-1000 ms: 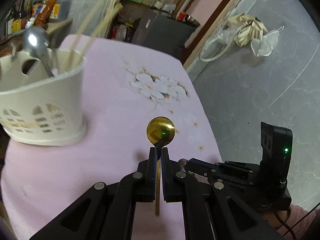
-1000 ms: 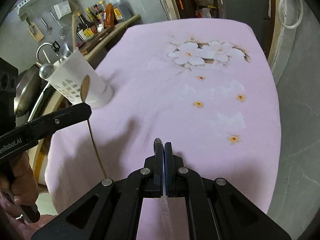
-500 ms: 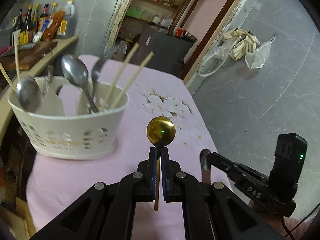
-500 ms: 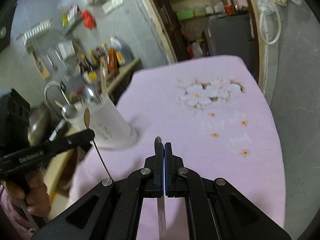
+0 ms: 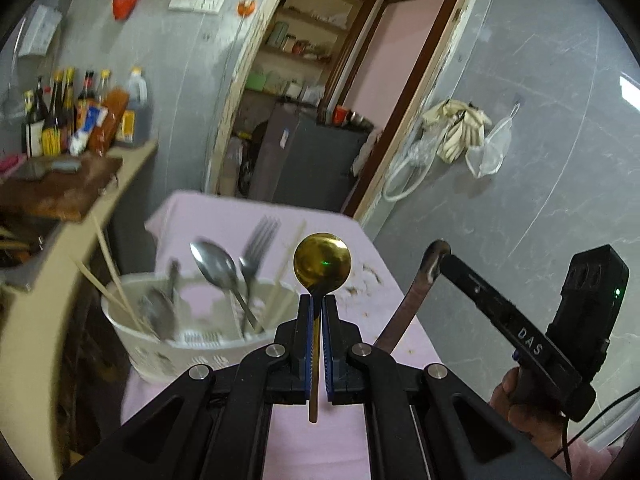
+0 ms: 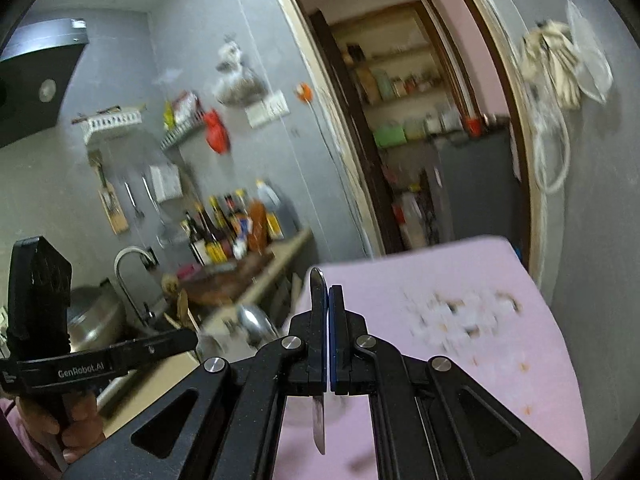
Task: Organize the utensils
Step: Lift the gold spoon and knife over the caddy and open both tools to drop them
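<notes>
Both jaws pinch cutlery above the pink tablecloth and white utensil basket: right gripper grips what looks like a knife, left gripper a gold spoon.

left tool rose, nearer holder | right tool rose, tilted level

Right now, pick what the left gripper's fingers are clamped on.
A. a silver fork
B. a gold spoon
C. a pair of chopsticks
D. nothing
B: the left gripper is shut on the thin handle of the gold spoon, whose round bowl stands up just past the fingers, while the fork stands in the white holder.
</notes>
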Available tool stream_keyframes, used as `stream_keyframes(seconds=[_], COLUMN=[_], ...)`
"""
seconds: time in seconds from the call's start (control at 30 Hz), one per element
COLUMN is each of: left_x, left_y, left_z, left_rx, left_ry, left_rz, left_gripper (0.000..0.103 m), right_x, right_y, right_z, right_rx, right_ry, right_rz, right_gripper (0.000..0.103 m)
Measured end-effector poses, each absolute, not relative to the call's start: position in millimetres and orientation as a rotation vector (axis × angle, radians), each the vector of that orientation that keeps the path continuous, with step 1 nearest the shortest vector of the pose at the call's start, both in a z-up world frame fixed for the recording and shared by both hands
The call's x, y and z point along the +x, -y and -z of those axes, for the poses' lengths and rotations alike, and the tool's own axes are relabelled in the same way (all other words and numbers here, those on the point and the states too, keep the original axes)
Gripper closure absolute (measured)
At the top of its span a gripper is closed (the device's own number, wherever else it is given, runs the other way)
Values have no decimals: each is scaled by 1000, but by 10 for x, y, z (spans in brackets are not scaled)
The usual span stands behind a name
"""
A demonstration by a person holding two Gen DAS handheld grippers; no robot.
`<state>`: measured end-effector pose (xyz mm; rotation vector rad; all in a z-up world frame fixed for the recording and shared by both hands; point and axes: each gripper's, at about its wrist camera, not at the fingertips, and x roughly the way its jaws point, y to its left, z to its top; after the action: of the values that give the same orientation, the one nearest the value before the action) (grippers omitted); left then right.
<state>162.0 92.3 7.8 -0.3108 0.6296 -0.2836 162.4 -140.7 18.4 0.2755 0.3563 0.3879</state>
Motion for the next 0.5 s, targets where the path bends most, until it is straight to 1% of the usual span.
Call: stream_keyframes(seconds=[0.23,0.37,0.5], left_x=[1682,1739,1822], left_y=[-1403,-1645,-1853], left_z=[-421,-551,-566], left_rx=[-347,-340,-324], left_ry=[-543,-485,-452], left_rz=[234,175,110], left_gripper=[99,99,99], right_x=[1770,1873,2013], right_y=[1039,824,663], right_z=[-648,-753,-733], right_rx=[279,246,218], right_ry=[-277,-248,-246], right_rz=[-435,-437,-433], right_gripper=[102,102,102])
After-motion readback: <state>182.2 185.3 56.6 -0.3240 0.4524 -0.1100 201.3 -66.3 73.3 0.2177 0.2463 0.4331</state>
